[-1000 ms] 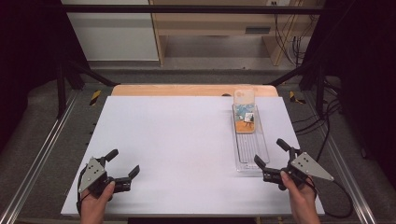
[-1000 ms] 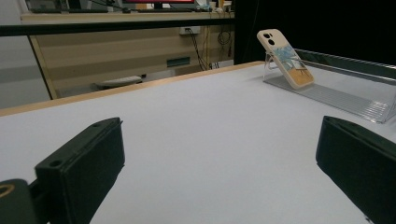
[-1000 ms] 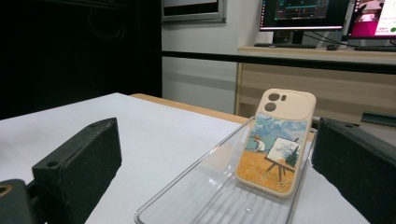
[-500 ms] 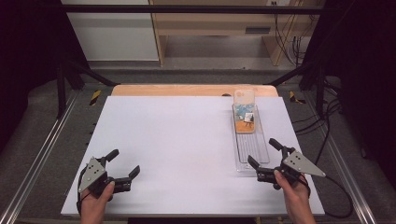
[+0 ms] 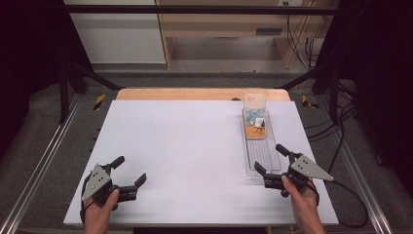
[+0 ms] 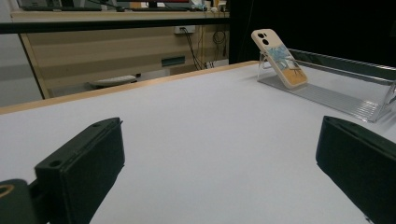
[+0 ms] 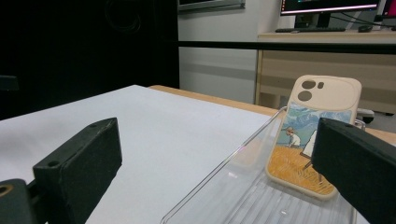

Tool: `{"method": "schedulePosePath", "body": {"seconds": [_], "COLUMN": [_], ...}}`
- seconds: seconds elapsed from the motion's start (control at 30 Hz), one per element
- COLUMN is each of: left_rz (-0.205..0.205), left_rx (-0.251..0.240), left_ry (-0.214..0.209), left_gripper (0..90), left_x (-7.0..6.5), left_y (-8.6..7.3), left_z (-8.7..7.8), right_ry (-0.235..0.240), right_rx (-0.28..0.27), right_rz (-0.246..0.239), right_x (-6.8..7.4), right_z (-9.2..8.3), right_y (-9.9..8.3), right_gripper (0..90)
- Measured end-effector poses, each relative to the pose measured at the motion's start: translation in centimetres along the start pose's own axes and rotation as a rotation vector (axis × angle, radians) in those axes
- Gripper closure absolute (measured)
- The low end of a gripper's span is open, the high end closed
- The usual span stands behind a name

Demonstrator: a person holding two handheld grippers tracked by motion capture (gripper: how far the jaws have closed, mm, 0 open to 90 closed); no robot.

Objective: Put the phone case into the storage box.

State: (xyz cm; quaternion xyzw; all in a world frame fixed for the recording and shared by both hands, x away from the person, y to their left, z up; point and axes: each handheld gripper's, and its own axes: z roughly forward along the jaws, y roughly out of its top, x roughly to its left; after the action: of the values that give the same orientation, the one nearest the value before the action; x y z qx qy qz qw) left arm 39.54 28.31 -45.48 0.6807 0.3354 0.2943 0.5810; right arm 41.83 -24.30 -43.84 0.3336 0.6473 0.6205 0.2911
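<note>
**Reaching for the phone case on its stand**

A cream phone case with a painted field picture (image 5: pixel 255 117) leans on a long clear plastic stand (image 5: pixel 263 156) near the right edge of the white table (image 5: pixel 185 146), toward the far right corner.

The right gripper (image 5: pixel 270 163) sits at the near end of the stand, jaws wide apart and holding nothing. To do this well, it should slide forward low and straight, put one jaw on each side of the case, and close gently so the stand does not tip.

The left gripper (image 5: pixel 129 170) rests near the near left corner, jaws apart and empty. Both hands hold their grippers low, pointing across the table.
</note>
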Motion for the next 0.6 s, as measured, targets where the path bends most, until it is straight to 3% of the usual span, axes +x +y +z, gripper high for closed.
{"method": "schedulePosePath", "body": {"seconds": [0.6], "left_rz": [0.009], "left_rx": [-0.007], "left_ry": [-0.027], "left_gripper": [1.1], "left_x": [-0.3], "left_y": [0.0], "left_z": [0.2], "right_ry": [0.004], "right_rx": [0.031], "right_rz": [0.045], "right_x": [-0.3], "right_z": [1.2], "right_y": [-0.4], "right_gripper": [2.8]}}
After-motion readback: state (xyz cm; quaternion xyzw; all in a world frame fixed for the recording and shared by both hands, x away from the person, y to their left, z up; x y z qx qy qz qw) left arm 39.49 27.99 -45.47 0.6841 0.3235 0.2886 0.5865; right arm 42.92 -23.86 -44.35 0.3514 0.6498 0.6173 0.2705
